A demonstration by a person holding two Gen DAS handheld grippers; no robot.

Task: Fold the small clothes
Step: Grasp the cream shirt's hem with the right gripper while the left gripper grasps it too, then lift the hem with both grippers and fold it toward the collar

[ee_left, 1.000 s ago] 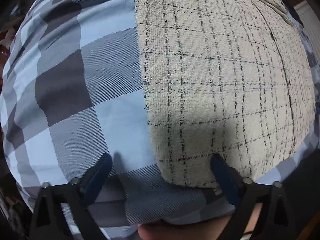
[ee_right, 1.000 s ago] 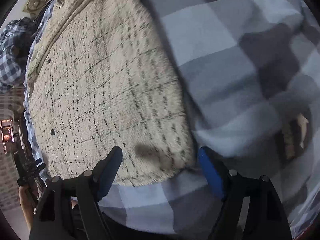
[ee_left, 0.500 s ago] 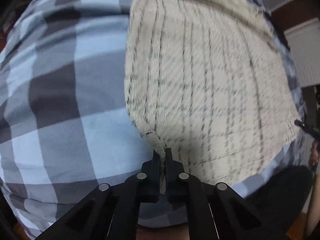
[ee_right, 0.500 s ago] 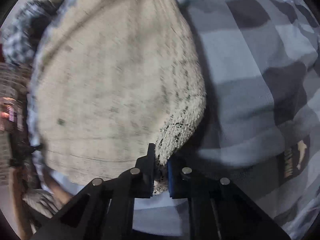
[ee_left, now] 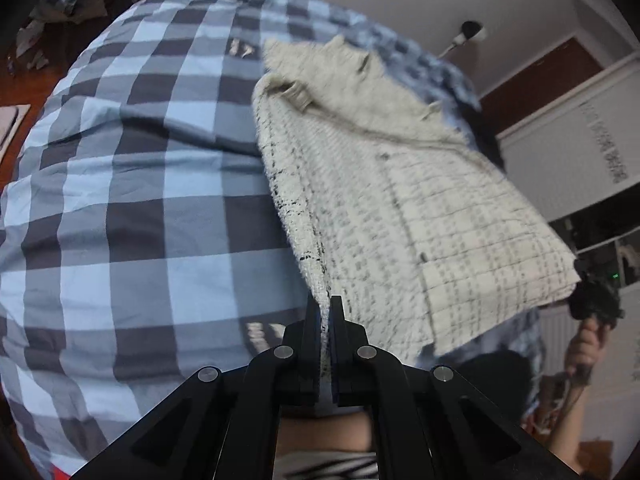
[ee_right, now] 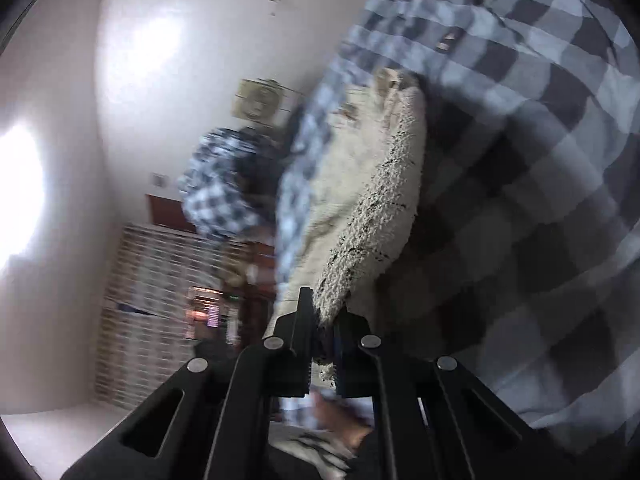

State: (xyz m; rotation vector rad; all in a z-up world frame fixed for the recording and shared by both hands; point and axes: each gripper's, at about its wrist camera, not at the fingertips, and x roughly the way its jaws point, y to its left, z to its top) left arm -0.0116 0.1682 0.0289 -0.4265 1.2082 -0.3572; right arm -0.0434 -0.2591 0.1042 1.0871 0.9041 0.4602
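A blue, grey and white checked duvet covers the bed and fills most of both wrist views, creased into soft ridges; in the right wrist view it climbs the right side of the frame. On it lies the small cream tweed garment, crossed by thin dark grid lines, its far end resting on the duvet near a frayed collar edge, its near hem raised off the bedding and stretched between the two tools; the right wrist view shows the same garment edge-on and blurred, sagging back toward the bed. The left gripper is clamped on the garment's near left corner, cloth pinched between its black fingers; the right gripper is likewise closed on the opposite near corner, a tuft of tweed bulging above its tips. At the far right of the left wrist view, the person's right hand grips a dark handle just below the lifted hem. Pale walls, a white cupboard and a patterned panel stand behind, out of focus.
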